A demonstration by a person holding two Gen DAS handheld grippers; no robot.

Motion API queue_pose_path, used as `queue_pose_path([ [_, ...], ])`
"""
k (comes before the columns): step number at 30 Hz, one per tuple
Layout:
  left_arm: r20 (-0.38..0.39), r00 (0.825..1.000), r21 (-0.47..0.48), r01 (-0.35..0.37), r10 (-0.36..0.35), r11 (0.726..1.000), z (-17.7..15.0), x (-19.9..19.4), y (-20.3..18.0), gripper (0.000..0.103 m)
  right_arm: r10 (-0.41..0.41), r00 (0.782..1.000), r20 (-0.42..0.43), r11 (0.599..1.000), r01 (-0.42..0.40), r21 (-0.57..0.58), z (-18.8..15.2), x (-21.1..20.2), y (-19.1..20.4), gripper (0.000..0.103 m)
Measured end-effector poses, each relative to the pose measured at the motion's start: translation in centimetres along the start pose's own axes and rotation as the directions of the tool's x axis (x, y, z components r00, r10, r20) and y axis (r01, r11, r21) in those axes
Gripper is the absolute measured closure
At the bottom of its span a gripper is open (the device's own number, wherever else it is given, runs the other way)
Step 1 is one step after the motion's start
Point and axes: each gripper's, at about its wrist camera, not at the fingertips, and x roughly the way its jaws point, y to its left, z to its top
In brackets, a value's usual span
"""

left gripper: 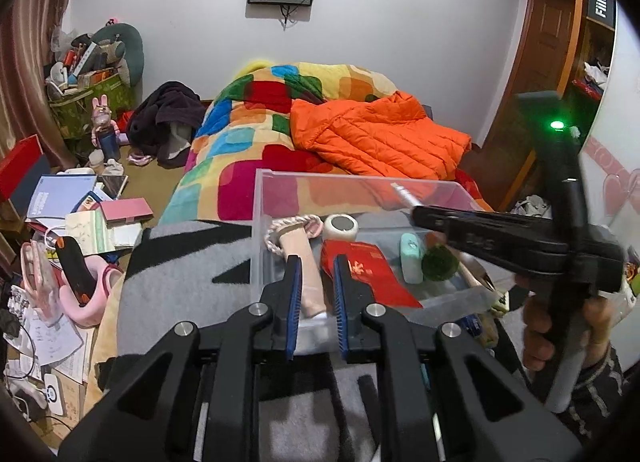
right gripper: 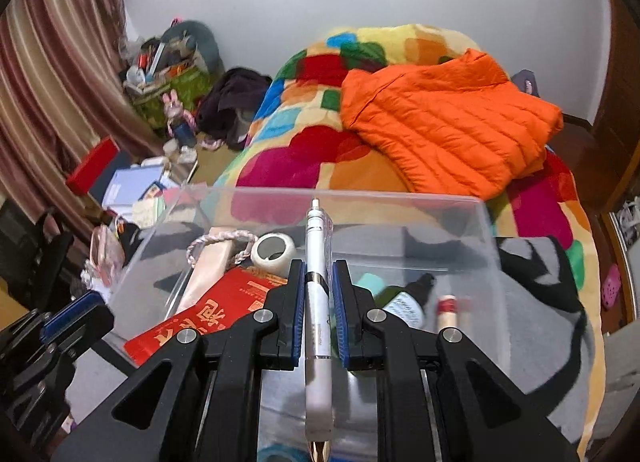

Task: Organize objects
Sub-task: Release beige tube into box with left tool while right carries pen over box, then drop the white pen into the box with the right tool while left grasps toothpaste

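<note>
A clear plastic box (left gripper: 264, 198) (right gripper: 492, 230) stands on a grey and black blanket on the bed. Inside lie a red envelope (left gripper: 368, 270) (right gripper: 224, 306), a beige tube with a braided cord (left gripper: 300, 250) (right gripper: 208, 266), a white tape roll (left gripper: 341, 225) (right gripper: 273, 250), a mint object (left gripper: 412, 258) and a dark green bottle (right gripper: 404, 298). My right gripper (right gripper: 318, 278) is shut on a white pen (right gripper: 317, 302) above the box; it also shows in the left wrist view (left gripper: 424, 208). My left gripper (left gripper: 317, 274) is open and empty at the box's near wall.
A colourful quilt (left gripper: 248, 134) and an orange jacket (left gripper: 380, 134) lie behind the box. Books, papers and pink slippers (left gripper: 84, 222) clutter the floor at left. A full green bag (left gripper: 84, 98) stands by the curtain. A wooden door (left gripper: 552, 34) is at right.
</note>
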Motion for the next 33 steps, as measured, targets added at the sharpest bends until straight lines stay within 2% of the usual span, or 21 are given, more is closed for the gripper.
queue_pose_path([
  [1, -0.002, 1.0, -0.001, 0.004, -0.004, 1.0, -0.1, -0.1, 0.0, 0.089, -0.002, 1.0, -0.009, 1.0, 0.001, -0.01, -0.1, 0.2, 0.2, 0.091],
  [4, 0.003, 1.0, 0.003, -0.003, 0.003, 1.0, -0.5, -0.4, -0.3, 0.073, -0.01, 0.999, -0.038, 0.999, 0.008, -0.034, -0.5, 0.7, 0.5, 0.09],
  [6, 0.015, 1.0, 0.007, -0.017, 0.016, 1.0, -0.8, -0.8, -0.5, 0.056, -0.002, 0.999, -0.052, 0.999, 0.0, -0.036, -0.7, 0.9, 0.3, 0.09],
  [12, 0.046, 0.998, 0.035, -0.043, 0.041, 0.998, -1.5, -2.1, -1.5, 0.038, 0.027, 0.998, -0.057, 0.999, -0.029, -0.026, -1.2, -0.2, -0.5, 0.089],
  [16, 0.019, 0.999, 0.043, -0.039, 0.039, 0.998, -1.9, -2.2, -1.9, 0.033, 0.043, 0.999, -0.028, 0.999, -0.043, -0.026, -1.6, -2.4, -1.1, 0.079],
  [25, -0.021, 1.0, 0.043, -0.011, 0.012, 0.999, -3.8, -2.9, -2.1, 0.02, -0.089, 0.99, 0.106, 0.991, 0.098, -0.086, -4.9, -9.2, -3.6, 0.057],
  [28, -0.045, 0.999, 0.064, -0.007, 0.01, 0.998, -4.9, -2.8, -2.5, 0.02, -0.119, 0.987, 0.109, 0.99, 0.127, -0.067, -6.2, -10.3, -5.2, 0.054],
  [33, -0.09, 0.996, 0.076, 0.024, -0.017, 0.997, -7.2, -2.2, -3.1, 0.02, -0.122, 0.991, 0.061, 0.992, 0.124, -0.026, -8.5, -10.5, -7.8, 0.053],
])
